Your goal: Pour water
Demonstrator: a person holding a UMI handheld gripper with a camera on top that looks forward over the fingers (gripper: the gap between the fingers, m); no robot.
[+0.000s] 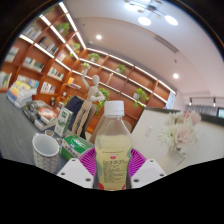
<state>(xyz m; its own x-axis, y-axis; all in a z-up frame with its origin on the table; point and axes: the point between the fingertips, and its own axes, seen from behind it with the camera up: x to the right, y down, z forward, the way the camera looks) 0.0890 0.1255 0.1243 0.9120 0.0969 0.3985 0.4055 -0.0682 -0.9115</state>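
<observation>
Because pouring needs a firm upright hold, the fingers point(113, 170) are closing on the bottle point(114, 140), pads pressing both sides. A mug point(45, 152) is waiting on the worktop point(25, 140) at nine o'clock, likely the target.

A green box point(74, 147) lay beside a carton point(66, 119); bookshelves point(45, 55) lined the wall, and pale flowers point(184, 127) stood opposite
</observation>
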